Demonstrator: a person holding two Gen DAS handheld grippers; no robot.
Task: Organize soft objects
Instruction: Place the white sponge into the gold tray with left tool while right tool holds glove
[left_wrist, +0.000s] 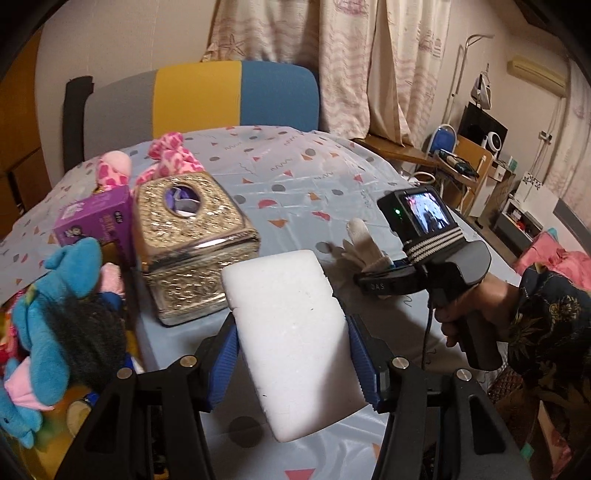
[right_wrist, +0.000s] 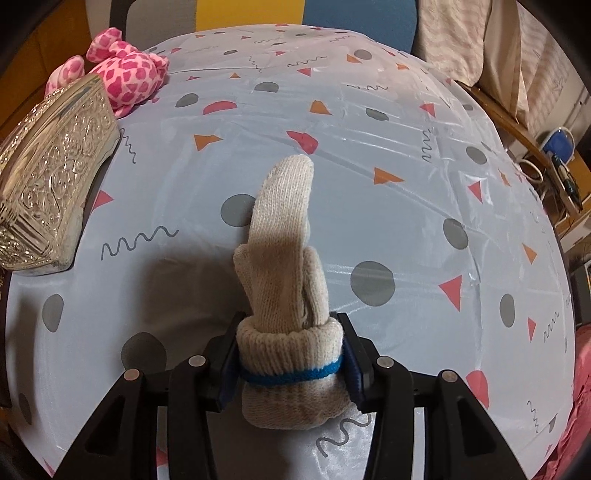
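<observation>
My left gripper (left_wrist: 293, 354) is shut on a white foam block (left_wrist: 291, 332), which stands tilted above the patterned tablecloth (left_wrist: 295, 177). My right gripper (right_wrist: 291, 365) is shut on the cuff of a rolled cream knit glove (right_wrist: 286, 266) with a blue band; the glove's fingers stick forward over the cloth. In the left wrist view the right gripper (left_wrist: 373, 264) shows at right, held by a hand, with the glove (left_wrist: 360, 243) in it. A blue plush toy (left_wrist: 55, 314) lies at the left with other soft items. A pink spotted plush (right_wrist: 125, 70) sits at the far left of the table.
An ornate gold tissue box (left_wrist: 192, 236) stands left of centre, a purple carton (left_wrist: 96, 225) beside it. A grey, yellow and blue chair back (left_wrist: 199, 99) is behind the table. Curtains (left_wrist: 332, 55) and cluttered shelves (left_wrist: 480, 155) fill the right.
</observation>
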